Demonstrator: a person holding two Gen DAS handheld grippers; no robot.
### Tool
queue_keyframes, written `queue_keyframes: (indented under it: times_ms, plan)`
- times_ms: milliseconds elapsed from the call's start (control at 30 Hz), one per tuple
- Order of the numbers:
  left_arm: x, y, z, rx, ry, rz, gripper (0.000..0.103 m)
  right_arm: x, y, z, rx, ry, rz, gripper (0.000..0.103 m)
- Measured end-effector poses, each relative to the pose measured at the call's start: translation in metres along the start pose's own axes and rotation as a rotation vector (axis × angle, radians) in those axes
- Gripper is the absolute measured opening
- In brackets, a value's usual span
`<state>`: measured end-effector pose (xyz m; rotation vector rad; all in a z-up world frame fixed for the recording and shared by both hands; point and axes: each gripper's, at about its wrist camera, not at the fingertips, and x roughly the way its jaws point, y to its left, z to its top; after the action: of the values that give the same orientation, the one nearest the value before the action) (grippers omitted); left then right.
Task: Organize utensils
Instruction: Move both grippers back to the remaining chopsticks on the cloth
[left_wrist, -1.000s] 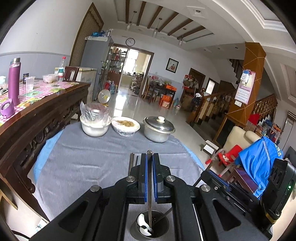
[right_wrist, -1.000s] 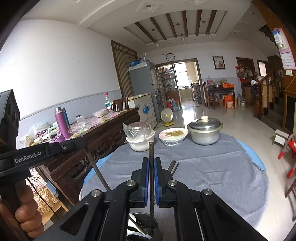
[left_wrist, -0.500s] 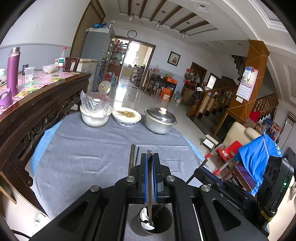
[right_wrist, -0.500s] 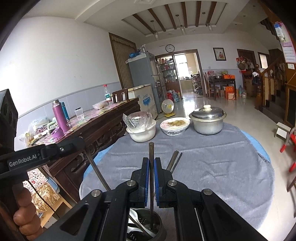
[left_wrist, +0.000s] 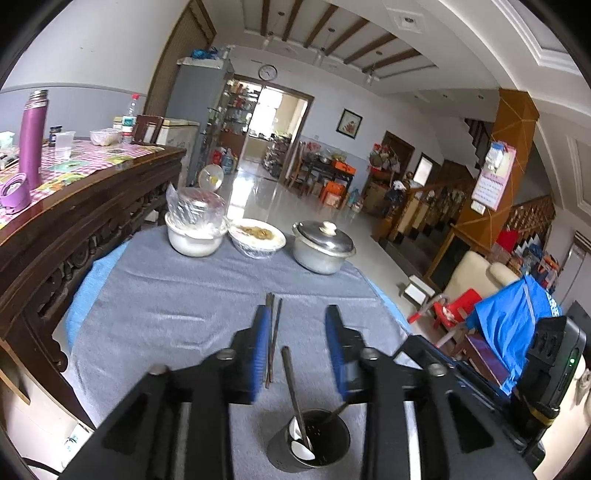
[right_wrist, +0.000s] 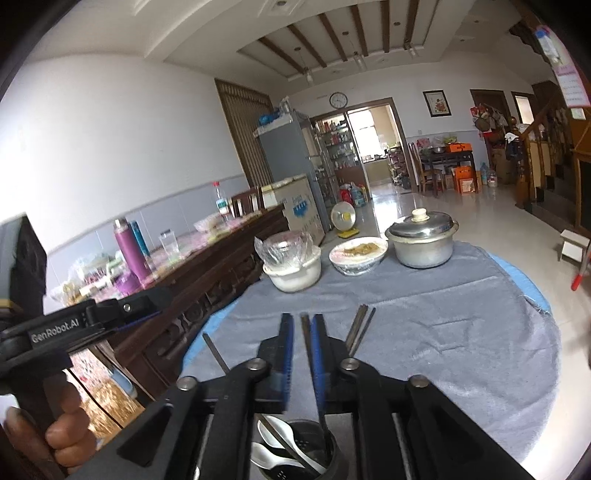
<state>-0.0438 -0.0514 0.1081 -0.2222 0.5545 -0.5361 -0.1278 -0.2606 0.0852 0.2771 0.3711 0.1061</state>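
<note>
Where claws open, holder (left_wrist: 309, 448) rim cut off.

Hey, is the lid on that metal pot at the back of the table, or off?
On. The metal pot wears its lid flat across the rim, with the pale knob on top, in both views.

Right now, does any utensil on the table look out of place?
Yes. One pair of chopsticks lies flat on the grey cloth, outside the dark utensil cup, where the other utensils stand. Nothing looks spilled or damaged.
</note>
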Motion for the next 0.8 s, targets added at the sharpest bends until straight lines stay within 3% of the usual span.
queue_keyframes:
  times_ms: [67,400,800]
  plan:
    - [-0.003,0.006,0.002,-0.014,-0.012,0.009,0.035,-0.005,-0.004,0.002,0.021,-0.027,-0.002,0.029]
    - [-0.009,0.033,0.008,-0.074,-0.028,0.069,0.042,-0.017,-0.031,0.008,0.139,-0.078,-0.025,0.029]
    - [0.001,0.057,0.002,-0.123,0.014,0.119,0.045,-0.01,-0.065,0.005,0.259,-0.028,-0.07,0.029]
